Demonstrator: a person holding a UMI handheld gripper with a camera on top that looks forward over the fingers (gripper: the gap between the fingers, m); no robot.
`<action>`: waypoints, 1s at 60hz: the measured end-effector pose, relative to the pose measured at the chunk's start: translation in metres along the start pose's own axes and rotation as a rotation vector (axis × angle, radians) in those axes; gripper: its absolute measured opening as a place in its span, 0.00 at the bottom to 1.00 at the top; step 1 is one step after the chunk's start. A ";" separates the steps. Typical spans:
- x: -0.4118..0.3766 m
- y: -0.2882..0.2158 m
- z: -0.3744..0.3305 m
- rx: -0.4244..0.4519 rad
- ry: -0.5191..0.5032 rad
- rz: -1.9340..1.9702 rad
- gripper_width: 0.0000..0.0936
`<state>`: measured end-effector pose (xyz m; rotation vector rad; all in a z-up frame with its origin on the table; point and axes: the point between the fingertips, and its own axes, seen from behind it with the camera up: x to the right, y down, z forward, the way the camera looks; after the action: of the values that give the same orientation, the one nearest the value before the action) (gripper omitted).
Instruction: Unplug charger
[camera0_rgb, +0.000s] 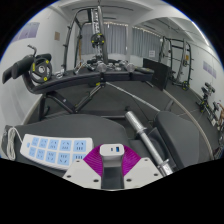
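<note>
A white charger (112, 149) with a blue USB port on its face sits between my magenta pads (92, 161). My gripper (112, 153) is shut on it, one pad pressing each side. A white power strip (55, 151) with pale blue sockets lies flat on the grey floor just left of the fingers. Its right end reaches close to the charger. Whether the charger's prongs are still in the strip is hidden by the charger body and the fingers.
A grey metal bar (146, 135) slants across the floor just right of the fingers. Beyond stands black gym equipment (100, 75) with a bench, plus a yellow-and-black wheel (42, 68) at the left and a frame (178, 60) at the right.
</note>
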<state>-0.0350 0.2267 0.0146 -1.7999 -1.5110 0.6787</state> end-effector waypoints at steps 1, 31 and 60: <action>0.003 0.003 0.004 -0.006 0.003 -0.005 0.22; 0.017 0.013 0.043 -0.062 0.052 -0.067 0.66; -0.005 0.004 -0.160 0.097 0.032 -0.030 0.89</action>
<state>0.0878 0.1947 0.1121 -1.7046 -1.4560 0.6942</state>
